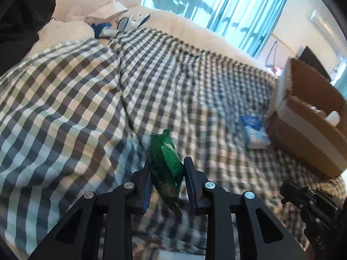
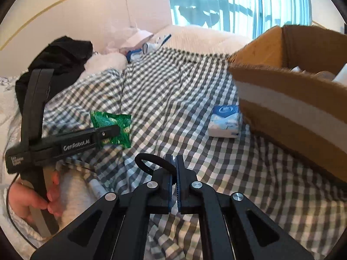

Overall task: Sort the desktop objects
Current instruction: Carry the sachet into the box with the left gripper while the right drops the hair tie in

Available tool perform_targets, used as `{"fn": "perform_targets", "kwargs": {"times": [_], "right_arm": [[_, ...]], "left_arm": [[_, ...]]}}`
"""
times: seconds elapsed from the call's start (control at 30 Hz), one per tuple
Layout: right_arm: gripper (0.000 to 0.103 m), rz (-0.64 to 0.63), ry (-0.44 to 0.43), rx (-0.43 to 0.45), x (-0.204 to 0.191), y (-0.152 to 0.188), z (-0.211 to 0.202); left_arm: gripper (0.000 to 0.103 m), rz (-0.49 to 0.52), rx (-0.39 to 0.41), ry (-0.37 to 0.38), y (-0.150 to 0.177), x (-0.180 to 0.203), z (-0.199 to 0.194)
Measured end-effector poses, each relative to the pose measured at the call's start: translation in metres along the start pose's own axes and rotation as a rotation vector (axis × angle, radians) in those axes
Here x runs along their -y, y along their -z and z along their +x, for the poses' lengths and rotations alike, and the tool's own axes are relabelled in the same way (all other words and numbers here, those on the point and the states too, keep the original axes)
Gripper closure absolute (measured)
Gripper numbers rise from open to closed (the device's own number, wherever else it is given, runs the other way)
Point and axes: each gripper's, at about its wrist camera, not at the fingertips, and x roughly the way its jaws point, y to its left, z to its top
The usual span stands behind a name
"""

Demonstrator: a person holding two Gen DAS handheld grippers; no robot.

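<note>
Checked bedspread (image 1: 86, 82) under crinkly green packet (image 1: 166, 164) pinched by left hand-held gripper (image 1: 167, 179).

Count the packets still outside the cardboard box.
2. The green packet is clamped in the left hand-held gripper above the checked blanket. The blue-and-white tissue packet lies on the blanket beside the cardboard box. Folds may hide more.

Place: home bedroom
Evidence: bed (image 1: 151, 69) with checked cover, curtained window (image 1: 227, 10) upper right, air conditioner (image 1: 323, 25) far right
</note>
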Motion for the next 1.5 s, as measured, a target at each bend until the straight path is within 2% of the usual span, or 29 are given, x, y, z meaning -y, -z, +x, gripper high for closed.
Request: {"fn": "perform_targets", "kwargs": {"times": [0.17,0.43,0.57,0.7,0.87,0.97,1.03,1.23,1.3,1.37,1.4,1.43,1.47,1.5], "right_arm": [[0.101,0.013,0.002,0.022,0.003,0.001,-0.026],[0.101,0.013,0.021,0.054,0.004,-0.004,-0.069],[0.101,-0.021,0.049,0.086,0.003,-0.016,-0.099],[0.101,-0.043,0.098,0.107,0.012,-0.034,-0.128],[0.101,-0.028,0.162,0.129,0.048,-0.067,-0.159],[0.101,-0.017,0.226,0.139,0.078,-0.089,-0.171],[0.101,-0.002,0.286,0.134,0.103,-0.103,-0.173],[0.101,0.091,0.361,0.059,0.178,-0.133,-0.151],[0.092,0.105,0.379,0.027,0.194,-0.136,-0.140],[0.032,0.130,0.394,0.012,0.207,-0.140,-0.131],[0.032,0.138,0.397,0.027,0.210,-0.140,-0.132],[0.032,0.142,0.410,0.033,0.212,-0.142,-0.132],[0.033,0.141,0.419,0.033,0.212,-0.143,-0.132],[0.032,0.140,0.416,0.037,0.211,-0.142,-0.134]], "left_arm": [[0.075,0.026,0.030,0.016,0.009,0.019,-0.025],[0.075,0.066,0.040,0.095,0.022,0.057,-0.061],[0.075,0.122,0.070,0.119,0.016,0.083,-0.081],[0.075,0.135,0.108,0.179,-0.003,0.107,-0.102],[0.075,0.203,0.160,0.227,-0.031,0.155,-0.119],[0.075,0.222,0.185,0.285,-0.052,0.187,-0.121],[0.075,0.248,0.188,0.309,-0.067,0.213,-0.116],[0.075,0.326,0.167,0.323,-0.099,0.279,-0.075],[0.075,0.334,0.149,0.321,-0.105,0.296,-0.056],[0.072,0.352,0.136,0.307,-0.108,0.305,-0.040],[0.061,0.364,0.126,0.291,-0.109,0.309,-0.032],[0.041,0.373,0.111,0.269,-0.109,0.310,-0.025],[0.032,0.365,0.105,0.219,-0.111,0.308,-0.019],[0.018,0.353,0.100,0.187,-0.111,0.304,-0.016]]}}
